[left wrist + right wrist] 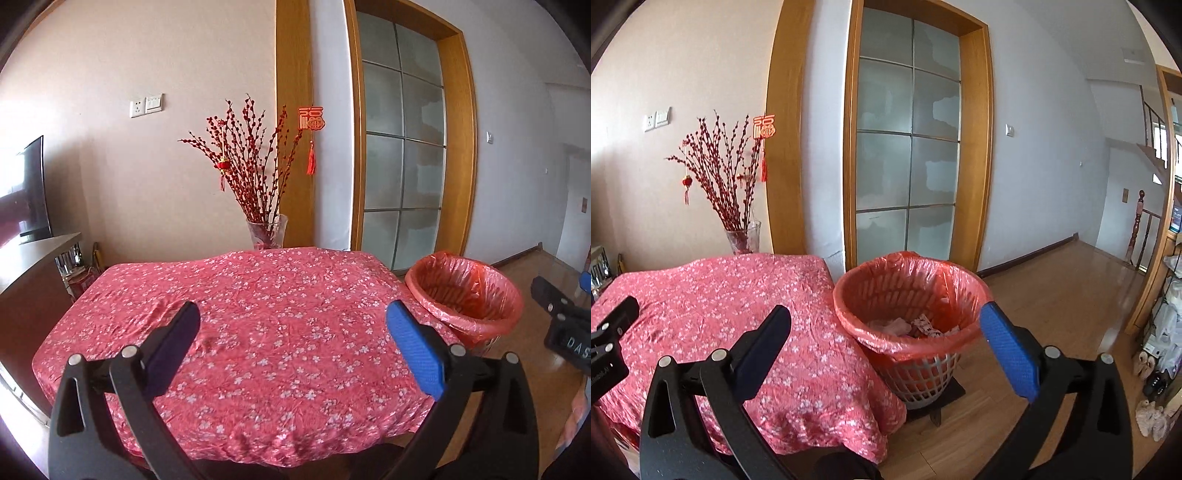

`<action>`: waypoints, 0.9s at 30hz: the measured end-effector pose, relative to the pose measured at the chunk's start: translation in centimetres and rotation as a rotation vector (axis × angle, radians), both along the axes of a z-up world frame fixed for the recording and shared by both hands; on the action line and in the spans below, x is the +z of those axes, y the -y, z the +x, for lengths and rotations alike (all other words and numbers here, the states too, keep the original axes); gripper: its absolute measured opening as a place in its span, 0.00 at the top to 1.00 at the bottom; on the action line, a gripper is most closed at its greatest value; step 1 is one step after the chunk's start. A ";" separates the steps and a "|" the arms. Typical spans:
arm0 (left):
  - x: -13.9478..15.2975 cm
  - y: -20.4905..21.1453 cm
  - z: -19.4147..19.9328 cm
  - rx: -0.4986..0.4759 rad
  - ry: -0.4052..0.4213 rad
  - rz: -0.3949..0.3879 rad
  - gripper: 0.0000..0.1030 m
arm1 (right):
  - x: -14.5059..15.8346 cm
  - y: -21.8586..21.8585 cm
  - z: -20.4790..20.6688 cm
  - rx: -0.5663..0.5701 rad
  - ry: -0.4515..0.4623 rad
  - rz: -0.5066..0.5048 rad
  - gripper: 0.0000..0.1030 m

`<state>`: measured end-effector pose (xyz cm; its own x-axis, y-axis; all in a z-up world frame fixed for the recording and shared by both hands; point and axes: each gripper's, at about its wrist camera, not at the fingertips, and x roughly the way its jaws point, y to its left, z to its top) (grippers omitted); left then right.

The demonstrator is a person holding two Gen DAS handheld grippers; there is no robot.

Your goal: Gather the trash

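Note:
A grey waste basket lined with a red plastic bag [912,291] stands on the wood floor right of the table; it also shows in the left wrist view [465,291]. Crumpled paper trash [916,326] lies inside it. My right gripper [886,317] is open and empty, hovering near the basket's front rim. My left gripper [293,315] is open and empty above the table [258,295], which has a pink floral cloth. The right gripper's body [565,321] shows at the left view's right edge; the left gripper's body [609,332] at the right view's left edge.
A glass vase of red branches [266,229] stands behind the table's far edge against the wall. A frosted glass door [908,147] is behind the basket. A dark cabinet with a TV [26,229] is on the left. Shelves and slippers [1156,369] line the right.

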<state>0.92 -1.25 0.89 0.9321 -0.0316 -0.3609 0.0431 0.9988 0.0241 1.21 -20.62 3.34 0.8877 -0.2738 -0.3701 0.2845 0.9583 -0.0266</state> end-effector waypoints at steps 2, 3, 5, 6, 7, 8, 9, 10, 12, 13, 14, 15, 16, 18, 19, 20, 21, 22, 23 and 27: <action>-0.3 0.0 -0.2 0.003 -0.009 -0.004 0.04 | -0.3 -0.3 -0.3 -0.008 -0.007 -0.013 0.02; -0.4 0.0 -0.2 0.005 -0.015 -0.006 0.04 | -0.3 -0.4 -0.4 -0.012 -0.011 -0.019 0.02; -0.6 -0.1 -0.3 0.008 -0.022 -0.007 0.04 | -0.4 -0.5 -0.6 -0.023 -0.022 -0.022 0.02; -0.7 0.0 -0.4 0.010 -0.024 -0.005 0.04 | -0.5 -0.4 -0.5 -0.025 -0.026 -0.019 0.02; -0.8 0.0 -0.5 0.011 -0.025 -0.004 0.04 | -0.6 -0.4 -0.6 -0.028 -0.030 -0.014 0.02; -0.8 0.1 -0.6 0.012 -0.024 -0.003 0.04 | -0.7 -0.3 -0.7 -0.030 -0.033 -0.012 0.02; -0.8 0.0 -0.7 0.013 -0.024 -0.003 0.04 | -0.8 -0.3 -0.8 -0.036 -0.037 -0.012 0.02; -0.8 0.0 -0.7 0.012 -0.023 -0.004 0.04 | -0.9 -0.3 -0.8 -0.038 -0.040 -0.011 0.02; -0.9 0.0 -0.9 0.014 -0.021 -0.003 0.04 | -1.1 -0.3 -1.0 -0.039 -0.047 -0.008 0.02; -0.9 0.1 -0.9 0.015 -0.021 -0.004 0.04 | -1.2 -0.3 -1.0 -0.039 -0.051 -0.006 0.02; -0.9 0.1 -1.0 0.014 -0.022 -0.005 0.04 | -1.3 -0.3 -1.1 -0.039 -0.055 -0.004 0.02; -1.0 0.1 -1.0 0.015 -0.023 -0.005 0.04 | -1.4 -0.3 -1.1 -0.039 -0.057 -0.003 0.02; -1.0 0.1 -1.0 0.015 -0.025 -0.006 0.04 | -1.5 -0.3 -1.2 -0.039 -0.059 -0.002 0.02; -1.0 0.1 -1.0 0.014 -0.027 -0.010 0.04 | -1.6 -0.3 -1.3 -0.039 -0.059 -0.001 0.02; -1.0 0.1 -1.0 0.015 -0.028 -0.010 0.04 | -1.6 -0.3 -1.4 -0.040 -0.058 -0.001 0.02; -1.0 0.1 -1.1 0.015 -0.028 -0.011 0.04 | -1.6 -0.3 -1.5 -0.040 -0.059 -0.001 0.02; -1.0 0.1 -1.1 0.016 -0.029 -0.012 0.04 | -1.6 -0.2 -1.5 -0.040 -0.059 0.001 0.02; -1.0 0.1 -1.1 0.017 -0.029 -0.012 0.04 | -1.6 -0.2 -1.5 -0.039 -0.060 0.002 0.02; -1.0 0.1 -1.1 0.019 -0.029 -0.013 0.04 | -1.5 -0.1 -1.5 -0.040 -0.059 0.004 0.02; -0.9 0.0 -1.2 0.027 -0.027 -0.015 0.04 | -1.4 0.0 -1.7 -0.042 -0.053 0.009 0.02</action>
<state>-0.28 -1.29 -0.06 0.9225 -0.0116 -0.3858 0.0162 0.9998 0.0087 -0.48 -20.64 1.94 0.8547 -0.3070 -0.4186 0.3229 0.9458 -0.0344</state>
